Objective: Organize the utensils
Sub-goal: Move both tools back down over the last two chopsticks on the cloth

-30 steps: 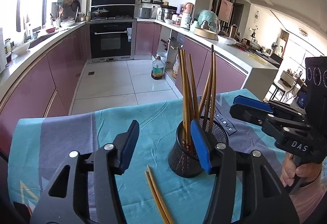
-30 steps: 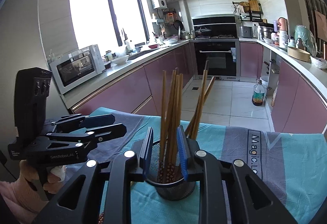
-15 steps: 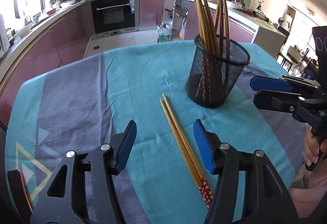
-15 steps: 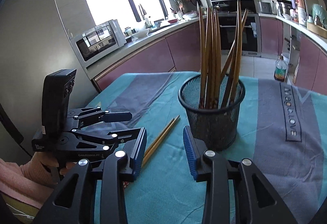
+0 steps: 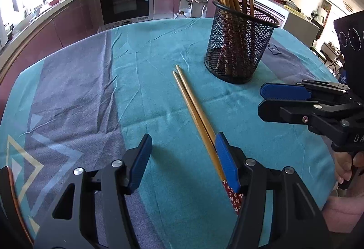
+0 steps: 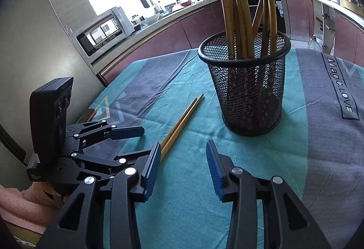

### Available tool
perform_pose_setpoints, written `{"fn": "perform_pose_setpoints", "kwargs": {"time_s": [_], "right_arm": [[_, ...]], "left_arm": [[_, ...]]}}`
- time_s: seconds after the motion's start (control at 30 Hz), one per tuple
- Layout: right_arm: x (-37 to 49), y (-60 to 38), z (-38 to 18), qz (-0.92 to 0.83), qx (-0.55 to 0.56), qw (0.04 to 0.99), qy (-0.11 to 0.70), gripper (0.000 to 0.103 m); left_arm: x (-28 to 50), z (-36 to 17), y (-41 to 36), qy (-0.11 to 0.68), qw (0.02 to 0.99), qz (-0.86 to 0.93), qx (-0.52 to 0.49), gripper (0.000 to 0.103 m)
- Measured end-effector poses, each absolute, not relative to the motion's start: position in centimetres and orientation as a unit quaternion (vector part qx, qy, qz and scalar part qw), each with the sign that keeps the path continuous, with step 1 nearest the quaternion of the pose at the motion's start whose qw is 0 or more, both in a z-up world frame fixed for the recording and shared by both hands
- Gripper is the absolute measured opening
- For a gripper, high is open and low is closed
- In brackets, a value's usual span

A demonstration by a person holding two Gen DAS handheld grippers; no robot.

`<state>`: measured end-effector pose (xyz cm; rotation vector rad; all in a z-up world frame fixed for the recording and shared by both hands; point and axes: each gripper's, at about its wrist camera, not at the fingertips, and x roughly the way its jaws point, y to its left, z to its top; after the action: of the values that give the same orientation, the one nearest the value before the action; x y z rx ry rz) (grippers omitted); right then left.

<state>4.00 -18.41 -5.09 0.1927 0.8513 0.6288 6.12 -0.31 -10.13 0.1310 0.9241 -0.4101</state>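
Left wrist view: the left hand-held gripper (image 5: 182, 158) hangs low over the counter (image 5: 141, 94) with its blue pads spread wide and nothing between them. A pair of chopsticks (image 5: 193, 110) lies flat on the teal-and-grey cloth (image 5: 75, 90), side by side and touching along their length. The shafts are plain golden-brown wood; the thick ends carry a red band with small white flower marks, and these ends lie just beside the gripper's right pad, partly hidden under it. The thin tips point toward a holder (image 5: 238, 44), near its base but apart from it.

The holder is a black wire-mesh cup, upright on the cloth, with a rolled rim. It contains a bundle of matching chopsticks, thick patterned ends down, thin tips fanning above the rim.

Right wrist view: the right hand-held gripper (image 6: 184, 169) is likewise released, pads apart and empty, above bare cloth between the loose pair (image 6: 182, 121) and the holder (image 6: 245, 87). The pair's thick ends run behind its left pad. The left gripper (image 6: 134, 137) appears at the left, open, held by a hand in a pink sleeve (image 6: 25, 205). The cloth bears the words "Magic LOVE" beside the holder.
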Motion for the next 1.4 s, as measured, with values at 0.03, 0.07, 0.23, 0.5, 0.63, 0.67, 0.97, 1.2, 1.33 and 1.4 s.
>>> {"fn": "perform_pose_setpoints", "kwargs": {"time_s": [0.03,0.07,0.23,0.5,0.63,0.67,0.97,1.2,1.33,1.4], "right_arm": [[4.0,-18.3,-5.2,0.299,0.091,0.858,0.407,0.039],[4.0,-18.1,-5.4,0.298,0.091,0.858,0.409,0.039],[4.1,-17.5,-5.8,0.298,0.088,0.855,0.416,0.039],[5.4,-14.8,-6.3,0.283,0.052,0.860,0.420,0.039],[6.2,-13.3,-6.8,0.282,0.038,0.858,0.427,0.037],[6.3,-13.0,-6.8,0.283,0.034,0.858,0.428,0.035],[6.5,-12.1,-7.1,0.268,-0.005,0.858,0.437,0.019],[6.1,-13.3,-6.9,0.269,-0.017,0.853,0.448,0.017],[6.1,-13.6,-6.8,0.261,-0.027,0.854,0.449,0.017],[6.2,-13.6,-6.8,0.258,-0.030,0.853,0.452,0.017]], "left_arm": [[6.0,-10.1,-0.2,0.442,0.873,-0.195,0.063,0.058],[6.1,-9.8,-0.2,0.442,0.875,-0.189,0.065,0.058],[5.9,-10.0,0.2,0.444,0.874,-0.184,0.065,0.058],[5.7,-9.9,1.0,0.446,0.874,-0.187,0.047,0.053],[5.6,-10.0,1.3,0.445,0.874,-0.188,0.041,0.050],[5.6,-10.0,1.3,0.446,0.874,-0.189,0.039,0.050],[5.4,-10.1,1.9,0.445,0.873,-0.197,0.022,0.046],[5.5,-10.1,1.8,0.446,0.872,-0.201,0.017,0.042],[6.4,-10.2,1.2,0.447,0.872,-0.197,0.024,0.039],[7.0,-10.2,1.0,0.449,0.872,-0.197,0.025,0.038]]}}
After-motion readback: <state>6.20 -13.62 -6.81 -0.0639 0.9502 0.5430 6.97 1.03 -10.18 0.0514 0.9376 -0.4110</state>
